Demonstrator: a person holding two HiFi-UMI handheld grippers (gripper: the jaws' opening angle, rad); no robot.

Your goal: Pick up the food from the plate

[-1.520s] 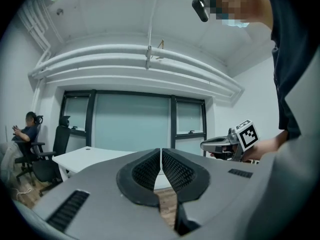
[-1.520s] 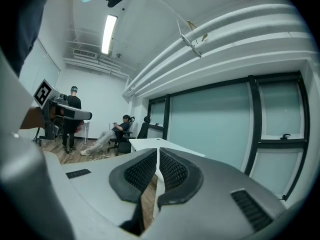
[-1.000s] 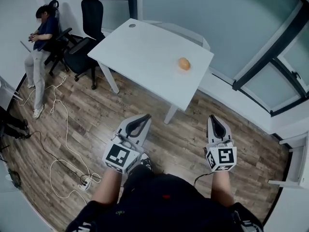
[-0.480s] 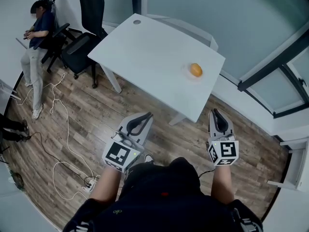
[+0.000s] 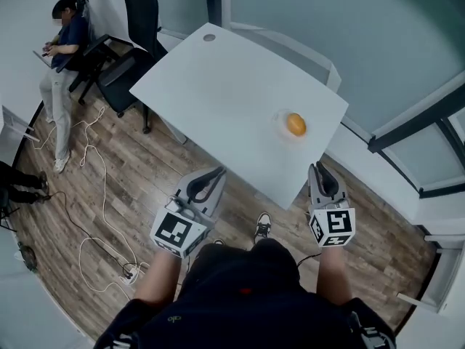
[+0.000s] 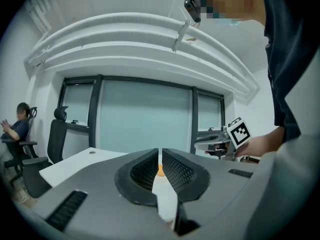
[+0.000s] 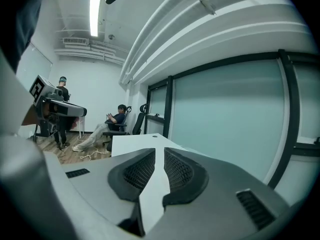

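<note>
In the head view, the left claw (image 5: 215,174) and right claw (image 5: 320,170) hang over the floor, just short of the table's (image 5: 218,93) near edge. The food (image 5: 295,124) sits on the plate (image 5: 280,117), ahead of the right claw and well apart from it. This looks like the approach step.

In the left gripper view, the left claw (image 6: 160,151) is pressed together and empty, with the food (image 6: 160,170) in line beyond its tips.

In the right gripper view, the right claw (image 7: 159,150) is pressed together and empty, with bare tabletop (image 7: 135,141) ahead-left. It likely must spread, clear the edge, then descend. The plate lies near the table edge, so a nudge risks sliding it off.
</note>
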